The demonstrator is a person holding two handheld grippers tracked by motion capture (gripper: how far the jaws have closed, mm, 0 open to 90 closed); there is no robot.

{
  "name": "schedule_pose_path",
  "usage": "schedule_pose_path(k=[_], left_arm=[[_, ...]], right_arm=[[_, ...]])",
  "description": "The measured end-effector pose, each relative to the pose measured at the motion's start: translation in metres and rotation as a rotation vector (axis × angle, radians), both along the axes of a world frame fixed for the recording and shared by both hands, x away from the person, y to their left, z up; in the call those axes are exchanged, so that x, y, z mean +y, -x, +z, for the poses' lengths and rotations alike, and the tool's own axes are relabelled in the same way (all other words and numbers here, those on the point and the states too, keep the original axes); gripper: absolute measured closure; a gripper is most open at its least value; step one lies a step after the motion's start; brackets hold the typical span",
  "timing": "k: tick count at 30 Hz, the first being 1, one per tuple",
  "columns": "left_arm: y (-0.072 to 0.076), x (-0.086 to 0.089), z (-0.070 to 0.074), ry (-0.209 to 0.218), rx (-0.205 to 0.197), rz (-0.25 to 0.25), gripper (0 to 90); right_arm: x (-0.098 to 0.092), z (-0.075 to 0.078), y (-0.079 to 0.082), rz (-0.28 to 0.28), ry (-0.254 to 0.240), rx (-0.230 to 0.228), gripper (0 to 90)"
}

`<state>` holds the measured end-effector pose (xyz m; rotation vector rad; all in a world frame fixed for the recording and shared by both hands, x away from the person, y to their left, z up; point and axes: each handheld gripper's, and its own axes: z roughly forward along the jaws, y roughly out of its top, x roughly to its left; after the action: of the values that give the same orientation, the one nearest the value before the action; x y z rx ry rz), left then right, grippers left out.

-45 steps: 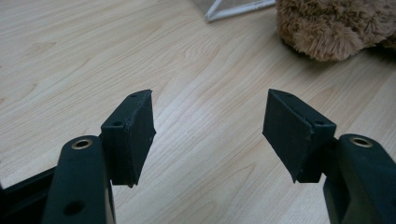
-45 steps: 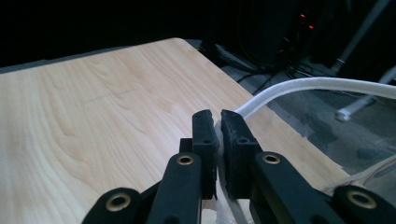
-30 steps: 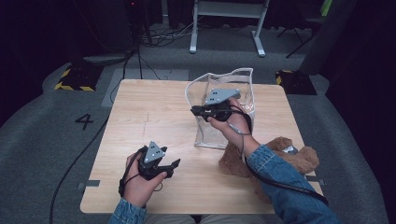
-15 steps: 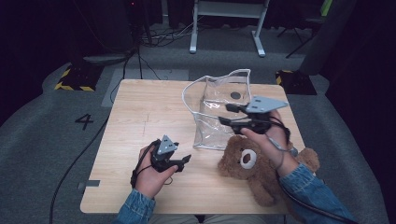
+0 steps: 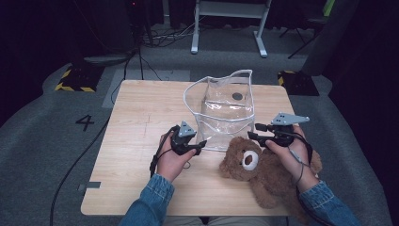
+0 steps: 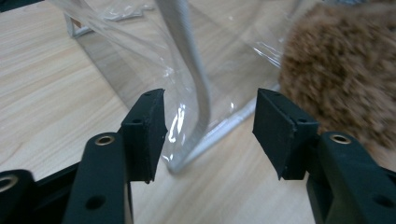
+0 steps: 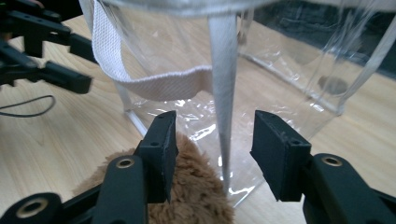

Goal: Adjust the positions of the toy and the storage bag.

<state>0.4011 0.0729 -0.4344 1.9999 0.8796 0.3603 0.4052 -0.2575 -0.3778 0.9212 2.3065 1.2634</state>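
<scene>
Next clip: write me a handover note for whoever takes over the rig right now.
Left gripper: jaws open and just been closing, nothing pressed between them, aimed at the near left corner of the clear bag.
Right gripper: jaws open, nothing held, above the teddy bear, facing the bag's near right edge.
Bag stands upright and open mid-table; bear lies on the table just in front of it, to the right.
Done: nothing in the bag apart from a small dark round spot at its bottom.
Left: probably steady the bag and put the bear inside.
</scene>
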Motion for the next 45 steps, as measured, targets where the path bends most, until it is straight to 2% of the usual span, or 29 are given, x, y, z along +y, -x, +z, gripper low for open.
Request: schedule_pose_path(k=[4, 5, 7, 9, 12, 15, 17, 21, 22, 23, 25, 26, 30, 32, 33, 36, 38, 39, 41, 45], left_arm=[[-0.004, -0.002, -0.001, -0.030, -0.019, -0.013, 80.8], [-0.003, -0.002, -0.001, -0.032, -0.009, -0.006, 83.4], [-0.002, 0.000, 0.001, -0.074, -0.021, 0.009, 87.1], [0.001, 0.003, 0.002, -0.071, -0.014, 0.013, 87.5], [0.008, 0.013, 0.005, -0.104, -0.023, 0.026, 87.7], [0.017, 0.025, 0.006, -0.116, -0.014, 0.032, 87.8], [0.024, 0.034, 0.006, -0.121, -0.020, 0.039, 87.7], [0.044, 0.052, 0.005, -0.104, -0.029, 0.060, 87.7], [0.051, 0.056, 0.004, -0.095, -0.020, 0.058, 87.7], [0.056, 0.061, 0.005, -0.109, -0.036, 0.064, 87.7], [0.065, 0.069, 0.005, -0.120, -0.038, 0.068, 87.7], [0.068, 0.073, 0.005, -0.122, -0.036, 0.073, 87.7], [0.079, 0.089, 0.006, -0.122, -0.027, 0.101, 87.6], [0.084, 0.095, 0.005, -0.116, -0.020, 0.107, 87.6], [0.086, 0.097, 0.005, -0.116, -0.022, 0.106, 87.6], [0.094, 0.097, 0.006, -0.123, -0.020, 0.097, 87.5], [0.099, 0.097, 0.007, -0.128, -0.021, 0.092, 87.5], [0.102, 0.097, 0.007, -0.125, -0.017, 0.090, 87.5], [0.107, 0.098, 0.006, -0.119, -0.017, 0.084, 87.5], [0.116, 0.099, 0.007, -0.120, -0.011, 0.077, 87.5]], right_arm=[[0.001, -0.007, 0.004, 0.002, -0.021, 0.041, 41.6], [0.001, -0.009, 0.006, 0.007, -0.016, 0.043, 40.3], [0.000, -0.015, 0.013, 0.041, -0.022, 0.058, 39.0], [-0.003, -0.021, 0.018, 0.052, -0.026, 0.059, 37.8], [-0.009, -0.027, 0.026, 0.059, -0.052, 0.073, 37.8], [-0.012, -0.033, 0.030, 0.081, -0.028, 0.084, 38.7], [-0.015, -0.034, 0.029, 0.085, -0.033, 0.091, 40.3], [-0.020, -0.033, 0.025, 0.085, -0.012, 0.095, 42.3], [-0.020, -0.033, 0.024, 0.084, -0.002, 0.097, 42.4], [-0.021, -0.033, 0.021, 0.079, 0.005, 0.104, 43.2], [-0.023, -0.033, 0.017, 0.062, 0.028, 0.100, 44.9], [-0.025, -0.034, 0.014, 0.050, 0.059, 0.091, 44.8], [-0.028, -0.034, 0.005, 0.025, 0.056, 0.108, 43.5], [-0.025, -0.031, 0.005, 0.027, 0.054, 0.097, 41.3], [-0.023, -0.027, 0.006, 0.038, 0.052, 0.079, 40.9], [-0.010, -0.008, 0.017, 0.094, 0.001, 0.025, 43.2], [0.008, 0.003, 0.031, 0.161, -0.032, 0.003, 46.5], [0.020, 0.007, 0.039, 0.230, -0.036, -0.011, 48.6], [0.039, 0.010, 0.049, 0.298, -0.032, -0.029, 49.5], [0.069, 0.006, 0.051, 0.340, 0.020, -0.036, 56.2]])
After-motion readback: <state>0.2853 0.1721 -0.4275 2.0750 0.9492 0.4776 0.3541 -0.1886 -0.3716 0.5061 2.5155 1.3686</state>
